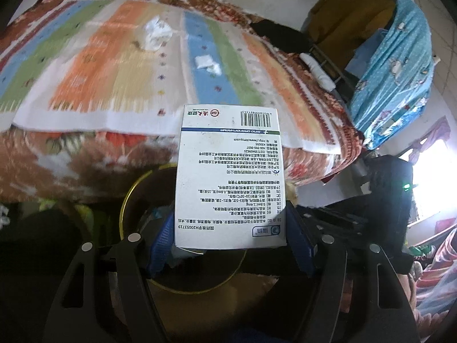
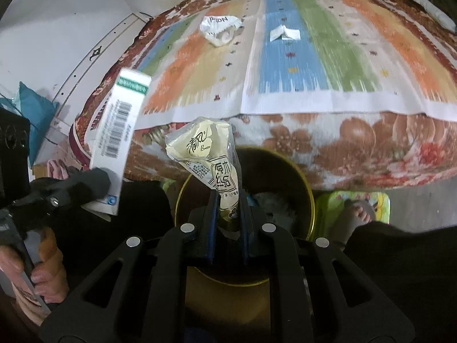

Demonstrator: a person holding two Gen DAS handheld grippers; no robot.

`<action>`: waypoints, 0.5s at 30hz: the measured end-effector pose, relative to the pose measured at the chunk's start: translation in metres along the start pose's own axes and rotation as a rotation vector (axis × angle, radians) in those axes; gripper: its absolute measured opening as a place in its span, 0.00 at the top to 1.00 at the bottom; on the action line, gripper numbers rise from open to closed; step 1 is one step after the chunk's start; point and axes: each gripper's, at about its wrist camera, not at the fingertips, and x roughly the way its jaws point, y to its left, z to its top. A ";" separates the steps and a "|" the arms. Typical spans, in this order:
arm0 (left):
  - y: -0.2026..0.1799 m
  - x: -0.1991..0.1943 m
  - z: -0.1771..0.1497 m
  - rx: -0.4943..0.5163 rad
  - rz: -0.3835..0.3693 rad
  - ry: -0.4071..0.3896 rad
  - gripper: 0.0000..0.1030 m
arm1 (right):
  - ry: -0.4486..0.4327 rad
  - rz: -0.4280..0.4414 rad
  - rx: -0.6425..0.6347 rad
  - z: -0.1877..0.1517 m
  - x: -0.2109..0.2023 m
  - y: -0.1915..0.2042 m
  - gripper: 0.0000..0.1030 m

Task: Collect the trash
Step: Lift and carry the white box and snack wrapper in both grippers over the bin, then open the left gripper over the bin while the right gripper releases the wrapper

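Note:
My left gripper (image 1: 228, 245) is shut on a white medicine box (image 1: 228, 177) and holds it above a round bin with a yellow rim (image 1: 125, 200). The box also shows at the left of the right wrist view (image 2: 114, 140), with the left gripper (image 2: 85, 185) under it. My right gripper (image 2: 227, 223) is shut on a cream tissue wrapper (image 2: 205, 154) above the same bin (image 2: 310, 200). A crumpled white wrapper (image 1: 157, 34) (image 2: 218, 28) and a small folded white paper (image 1: 207, 63) (image 2: 284, 33) lie on the striped bed cover.
The bed with the striped cover (image 1: 100, 65) (image 2: 357, 57) fills the far side; its flowered edge hangs just behind the bin. A blue cloth over a chair (image 1: 400, 65) stands at the right. A bare foot (image 2: 357, 211) on a green mat is beside the bin.

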 end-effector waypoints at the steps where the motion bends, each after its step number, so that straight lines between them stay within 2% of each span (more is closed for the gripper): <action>1: 0.002 0.001 -0.005 -0.010 0.011 0.006 0.32 | -0.001 -0.013 0.007 -0.005 0.001 0.000 0.88; 7: 0.009 0.004 -0.020 -0.047 0.027 0.022 0.32 | 0.017 -0.038 0.021 -0.025 0.009 0.002 0.87; 13: 0.015 0.008 -0.019 -0.083 0.041 0.038 0.32 | 0.027 -0.053 0.025 -0.025 0.012 0.002 0.84; 14: 0.016 0.008 -0.019 -0.089 0.039 0.038 0.31 | 0.029 -0.057 0.031 -0.025 0.013 0.001 0.82; 15: 0.016 0.009 -0.018 -0.091 0.037 0.036 0.29 | 0.032 -0.058 0.037 -0.025 0.014 0.001 0.73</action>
